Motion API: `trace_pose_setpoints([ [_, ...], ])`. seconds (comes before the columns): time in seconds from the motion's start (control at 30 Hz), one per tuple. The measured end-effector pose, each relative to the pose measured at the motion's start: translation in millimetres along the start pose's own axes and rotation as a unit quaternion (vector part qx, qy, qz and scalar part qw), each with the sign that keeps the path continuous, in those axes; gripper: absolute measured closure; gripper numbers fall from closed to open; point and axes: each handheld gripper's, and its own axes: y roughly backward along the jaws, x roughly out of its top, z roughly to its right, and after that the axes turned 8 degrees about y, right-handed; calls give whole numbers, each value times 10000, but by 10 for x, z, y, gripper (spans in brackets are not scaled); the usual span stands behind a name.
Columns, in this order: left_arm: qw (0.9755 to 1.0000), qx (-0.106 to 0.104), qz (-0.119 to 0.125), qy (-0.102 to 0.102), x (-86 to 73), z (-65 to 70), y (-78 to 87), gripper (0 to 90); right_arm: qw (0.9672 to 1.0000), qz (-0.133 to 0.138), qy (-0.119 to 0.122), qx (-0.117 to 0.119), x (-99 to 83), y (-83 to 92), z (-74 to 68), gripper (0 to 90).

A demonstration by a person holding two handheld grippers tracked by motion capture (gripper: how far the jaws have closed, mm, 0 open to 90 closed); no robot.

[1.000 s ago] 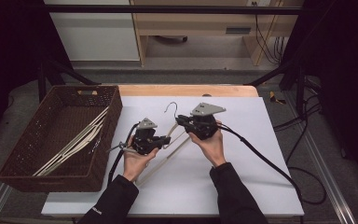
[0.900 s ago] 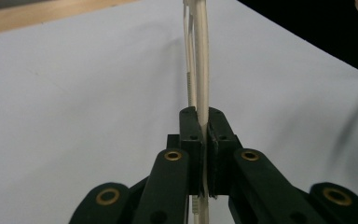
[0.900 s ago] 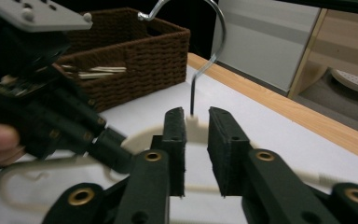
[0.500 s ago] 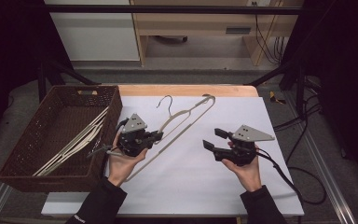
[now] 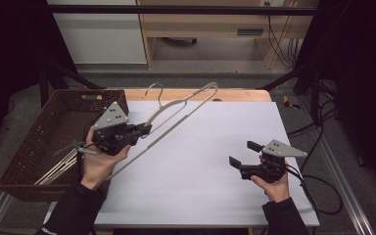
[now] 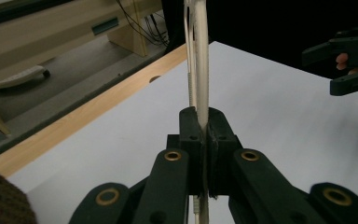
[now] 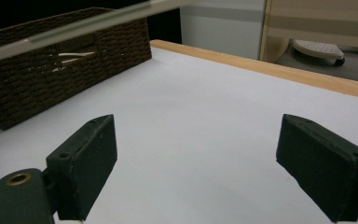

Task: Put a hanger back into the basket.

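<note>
Far left: brown wicker basket [image 5: 39, 142] sits at the left edge of the desk [image 5: 215, 161], with more pale hangers [image 5: 61, 164] lying inside it, ends poking toward the near wall. The right gripper view shows the basket's woven side with one pale hanger visible through a handle slot.

Left gripper [image 5: 144, 129] is held just right of the basket, above the desk's left part. Its jaws are pressed together on a cream hanger [image 5: 186, 105], pinching one of its thin arms. The left gripper view confirms it: the hanger's rod [image 6: 200, 70] runs straight up out of the closed jaws, with no gap either side. The hanger is off the desk surface, tilted, and its long body slants from near the person's left wrist up toward the desk's far wooden edge. The hook [image 5: 152, 92] points up near that far edge.

Centre of the desk: plain white surface.

Right gripper [image 5: 247, 155] is well apart from the hanger, low over the desk's near right area, pointing left. Its jaws have just been opening and now stand spread wide with nothing between them; the right gripper view shows bare white desk between the two pads. Its cable [image 5: 318, 186] trails off the desk's right edge.
</note>
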Motion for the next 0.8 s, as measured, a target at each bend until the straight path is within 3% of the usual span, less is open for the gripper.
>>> trace_pose_setpoints([
  [0.07,9999,141,28,14,39,-105,148,869,10000,26,-16,-31,-9,30,24,105],
  [0.17,9997,226,72,10,59,-175,244,869,9999,36,-80,-81,-17,53,37,92],
  [0.27,9992,364,148,21,83,-366,460,869,9998,19,-87,-166,-30,91,62,52],
  [0.47,9978,625,231,45,64,-601,670,869,9995,66,-155,-262,-37,130,89,37],
  [0.5,9969,745,234,106,38,-697,727,869,9995,54,-178,-268,-43,136,97,38],
  [0.67,9953,939,176,179,-50,-873,816,869,9995,3,-176,-269,-52,127,93,38],
  [0.8,9936,1112,28,190,-220,-1085,901,869,9994,-10,-167,-291,-50,132,96,37],
])
